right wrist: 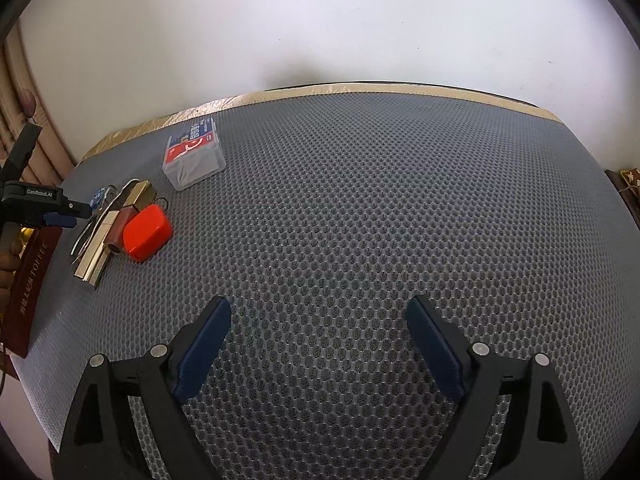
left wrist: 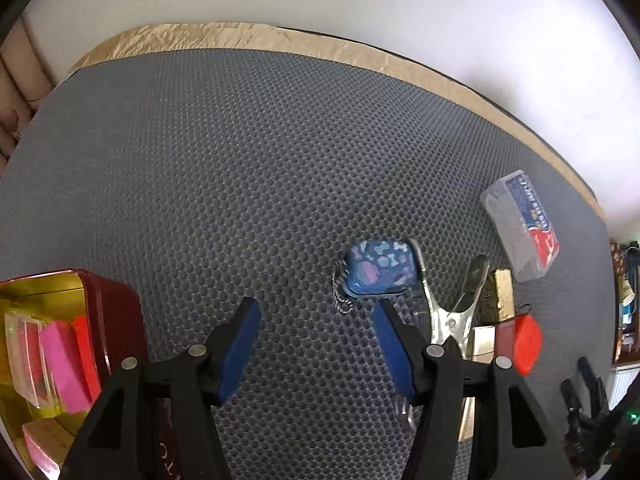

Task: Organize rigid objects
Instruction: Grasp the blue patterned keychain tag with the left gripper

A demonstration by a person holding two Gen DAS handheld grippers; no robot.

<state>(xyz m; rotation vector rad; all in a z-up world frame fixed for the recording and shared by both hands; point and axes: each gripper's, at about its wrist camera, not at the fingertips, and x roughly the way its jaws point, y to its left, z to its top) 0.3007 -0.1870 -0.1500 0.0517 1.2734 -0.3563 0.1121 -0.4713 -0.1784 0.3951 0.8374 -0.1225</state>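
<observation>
Both claws are open and empty: the left claw (left wrist: pixel 316 344) hovers near the blue pouch (left wrist: pixel 378 267), right of the red tin (left wrist: pixel 108 316); the right claw (right wrist: pixel 320 344) hangs over bare mat (right wrist: pixel 360 208).

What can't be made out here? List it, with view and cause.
- Red tin, left wrist view: contents cut off by the frame edge and the left gripper.
- Metal clip, left wrist view: base behind the gripper.
- Patterned blue case, right wrist view: mostly hidden behind the left gripper.
- Clear box label: too small to read.
</observation>
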